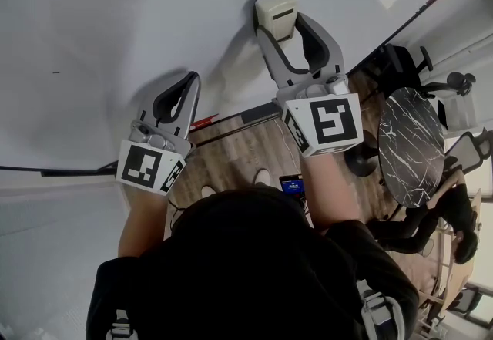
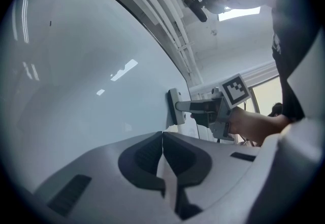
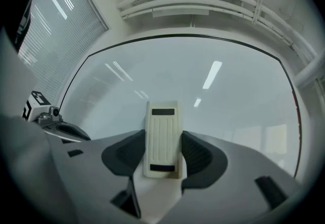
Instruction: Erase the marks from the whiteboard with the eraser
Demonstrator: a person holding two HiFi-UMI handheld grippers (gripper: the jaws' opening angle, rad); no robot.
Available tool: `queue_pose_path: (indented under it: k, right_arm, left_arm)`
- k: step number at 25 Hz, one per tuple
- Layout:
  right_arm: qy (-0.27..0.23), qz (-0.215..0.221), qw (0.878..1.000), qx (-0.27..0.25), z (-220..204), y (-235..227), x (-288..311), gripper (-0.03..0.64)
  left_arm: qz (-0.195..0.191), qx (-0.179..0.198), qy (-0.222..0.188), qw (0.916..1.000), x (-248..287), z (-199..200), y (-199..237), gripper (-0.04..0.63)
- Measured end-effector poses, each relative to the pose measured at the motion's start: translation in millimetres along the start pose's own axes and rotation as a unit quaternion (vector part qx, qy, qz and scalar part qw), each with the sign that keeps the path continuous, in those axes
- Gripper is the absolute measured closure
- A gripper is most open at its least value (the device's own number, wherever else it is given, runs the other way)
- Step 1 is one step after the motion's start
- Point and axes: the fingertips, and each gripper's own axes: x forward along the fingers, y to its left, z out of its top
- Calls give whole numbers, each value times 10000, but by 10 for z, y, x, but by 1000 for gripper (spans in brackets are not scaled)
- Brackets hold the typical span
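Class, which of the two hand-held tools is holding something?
The right tool, clamping the cream ribbed plastic eraser; the left tool is shut and empty.

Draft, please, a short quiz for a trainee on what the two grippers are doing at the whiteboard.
1. True or false: the left gripper holds the eraser.
2. The right gripper is: A) open, B) shut on the eraser, C) shut on nothing.
3. Which surface does the eraser lie against?
Key: 1 false, its jaws are together with nothing between them; 2 B; 3 the whiteboard.
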Motion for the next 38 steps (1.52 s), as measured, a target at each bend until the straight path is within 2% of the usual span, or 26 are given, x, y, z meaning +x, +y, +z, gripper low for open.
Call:
queue_pose_path:
  k: [11, 17, 22, 30, 38]
  right_arm:
    - [43, -504, 9974, 510, -233, -737, -134, 393]
    - [106, -907, 9940, 603, -348, -1155, -249, 394]
    - [145, -1065, 9922, 627, -455, -1332, -292, 394]
    - [26, -839, 9935, 767, -419, -1338, -391, 393]
    - [25, -364, 9963, 774, -471, -1031, -540, 393]
  left_arm:
    - [-32, 8, 55, 10000, 165, -72, -42, 589]
    - [-38, 15, 104, 9999, 214, -52, -83, 589]
    - [-26, -18, 142, 9999, 220, -101, -84, 589]
    - [-114, -21, 169, 9998, 260, -78, -233, 589]
    - [-131, -55, 171, 9998, 268, -135, -297, 589]
